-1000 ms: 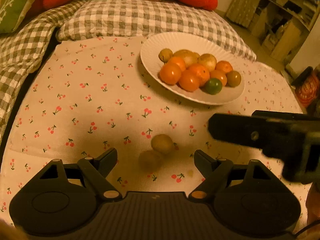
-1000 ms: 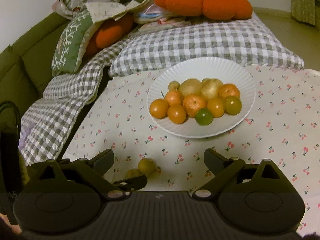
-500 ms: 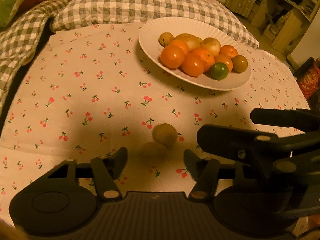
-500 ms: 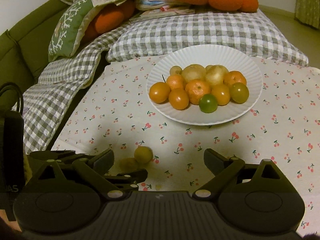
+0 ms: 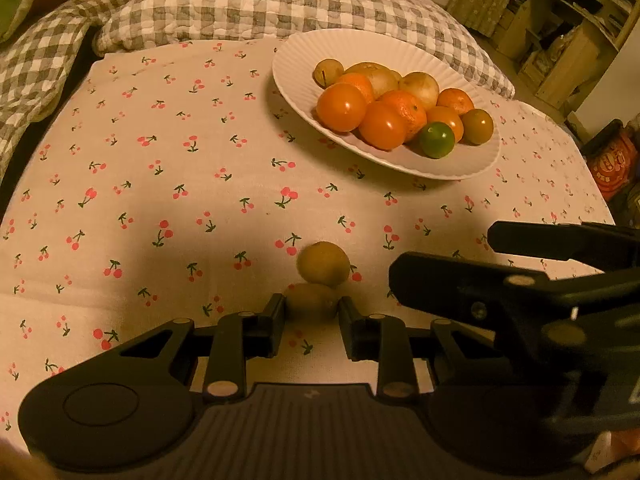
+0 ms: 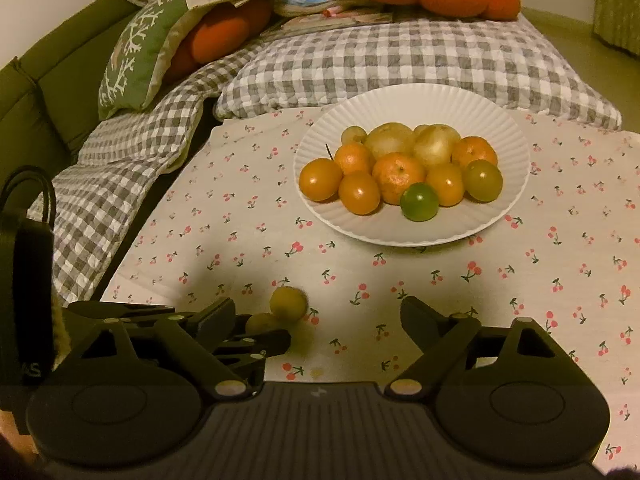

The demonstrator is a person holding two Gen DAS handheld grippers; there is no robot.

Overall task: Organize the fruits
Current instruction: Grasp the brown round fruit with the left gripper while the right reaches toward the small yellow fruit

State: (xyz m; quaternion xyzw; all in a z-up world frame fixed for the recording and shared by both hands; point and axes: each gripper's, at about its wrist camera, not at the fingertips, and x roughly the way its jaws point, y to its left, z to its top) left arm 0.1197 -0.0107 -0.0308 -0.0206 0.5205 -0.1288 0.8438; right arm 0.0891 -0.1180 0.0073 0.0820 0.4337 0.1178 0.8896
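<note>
A: What is the biggest thing in front of the grippers?

B: It is the white tablecloth with small red cherries (image 5: 160,168), which covers the whole table. Behind it lies a grey and white checked quilt (image 6: 400,60).

A: And on the cloth?

B: A round white ribbed plate (image 6: 508,144) stands on the far side. It holds a heap of orange and yellow-brown round fruits (image 6: 400,176) with one bright green round fruit (image 6: 419,202) at the front edge of the heap.

A: Where are the fruits that are not on the plate?

B: Two small olive-yellow fruits lie on the cloth, near the camera and well apart from the plate. The farther olive fruit (image 5: 323,263) is free, and it touches the nearer olive fruit (image 5: 312,300).

A: How does the black left gripper (image 5: 312,320) stand?

B: Its fingers are narrowly open, with the nearer olive fruit between the tips. The two pads are at its sides. I cannot tell if they press it already.

A: And the black right gripper (image 6: 318,320)?

B: Its fingers are wide open and hold nothing. It hangs just to the right of the left gripper, over bare cloth.
</note>
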